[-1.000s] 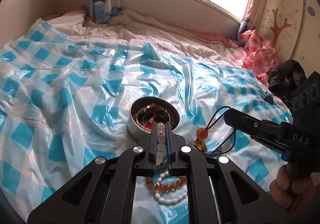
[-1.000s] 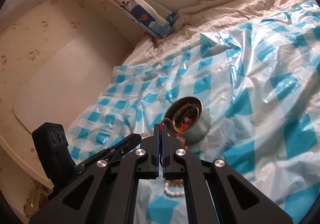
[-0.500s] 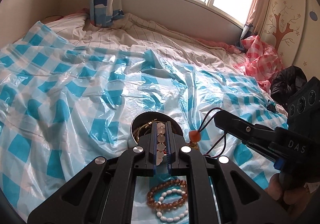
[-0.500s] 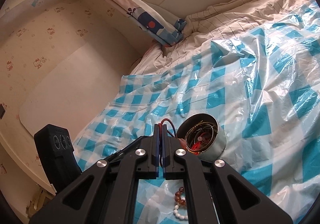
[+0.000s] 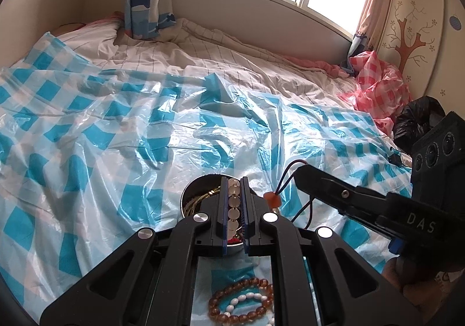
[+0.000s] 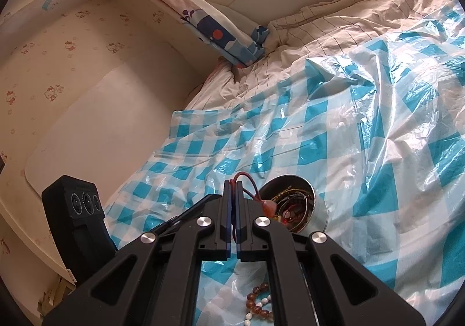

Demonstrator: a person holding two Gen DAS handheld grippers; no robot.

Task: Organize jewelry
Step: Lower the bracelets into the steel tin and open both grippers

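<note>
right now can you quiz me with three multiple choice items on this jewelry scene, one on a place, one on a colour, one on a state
1. Where do the amber and white bead bracelets lie?
A. inside the metal tin
B. on the checked plastic sheet, nearer the camera than the tin
C. on the window sill

2. What colour are the sheet's checks?
A. blue
B. green
C. yellow

3. What is the left gripper doing?
A. open and empty
B. shut on a pale bead bracelet
C. shut on a red cord

Answers: 1 B, they rest on the sheet below the metal tin. 2 A, blue and white squares. 3 B, the pale bead bracelet sits between its fingers; the red cord is in the right gripper.
</note>
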